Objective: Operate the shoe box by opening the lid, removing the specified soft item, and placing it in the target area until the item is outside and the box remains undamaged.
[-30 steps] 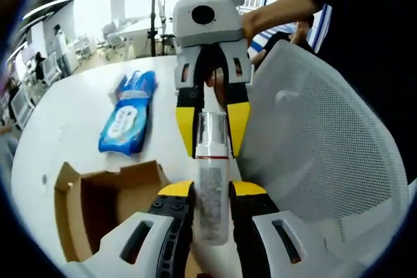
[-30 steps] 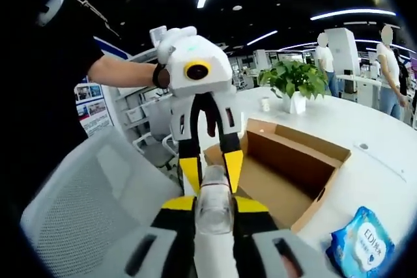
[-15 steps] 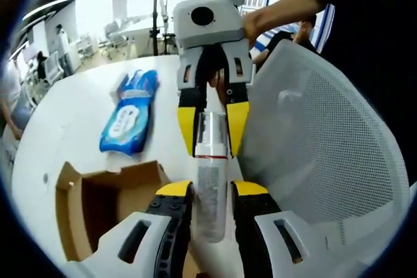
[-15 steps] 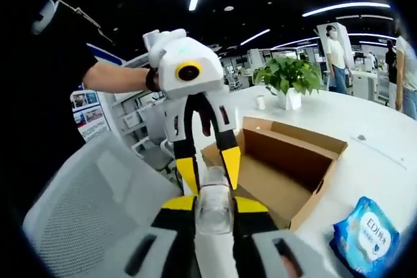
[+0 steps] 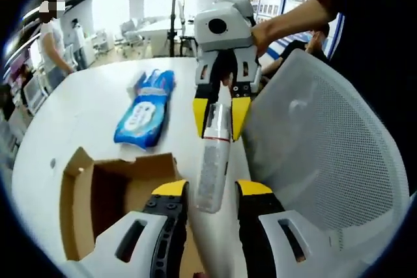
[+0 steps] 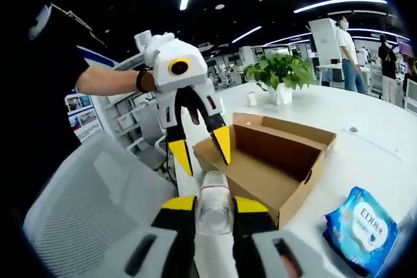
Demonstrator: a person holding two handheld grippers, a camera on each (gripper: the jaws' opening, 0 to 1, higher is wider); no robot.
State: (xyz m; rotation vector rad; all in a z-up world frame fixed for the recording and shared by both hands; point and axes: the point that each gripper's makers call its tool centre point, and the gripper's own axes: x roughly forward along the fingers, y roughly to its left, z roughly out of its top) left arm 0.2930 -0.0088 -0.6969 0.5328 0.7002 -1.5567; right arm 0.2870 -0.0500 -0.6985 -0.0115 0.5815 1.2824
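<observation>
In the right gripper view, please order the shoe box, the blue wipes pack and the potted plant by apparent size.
1. shoe box
2. blue wipes pack and potted plant: they look similar, and the pack is nearer the camera, so I do not rank them.

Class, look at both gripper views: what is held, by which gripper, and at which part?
The right gripper holds a clear bottle, clamped near its cap end. The left gripper is open, its jaws apart around the bottle's base, not gripping.

Facing each other, close over the surface (image 5: 78, 115). Shared: open box (image 6: 277, 161) and blue pack (image 5: 146, 109).
</observation>
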